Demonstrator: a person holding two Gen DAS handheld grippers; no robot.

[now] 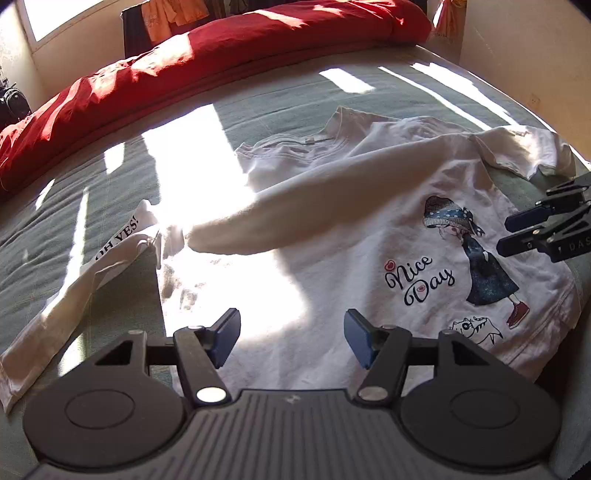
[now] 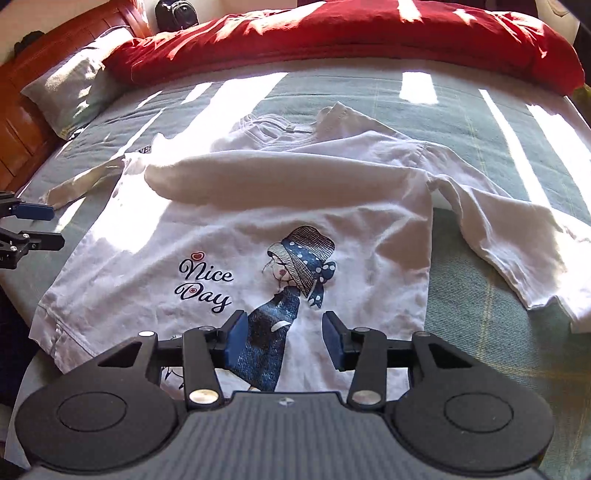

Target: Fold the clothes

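Now we are mid-fold: our white shirt [image 2: 236, 236] lies spread near the bed's [image 2: 480, 122] front edge, its top rolled down, one sleeve [image 2: 517, 243] trailing right. Both the left gripper [image 1: 291, 338] and right gripper [image 2: 282, 339] have fingers apart, empty. Next, tuck the sleeves inward; the red duvet [image 2: 332, 33] stays clear.

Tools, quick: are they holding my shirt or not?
Left tool: open, holding nothing, above the white shirt.
Right tool: open, holding nothing, above the shirt's print.
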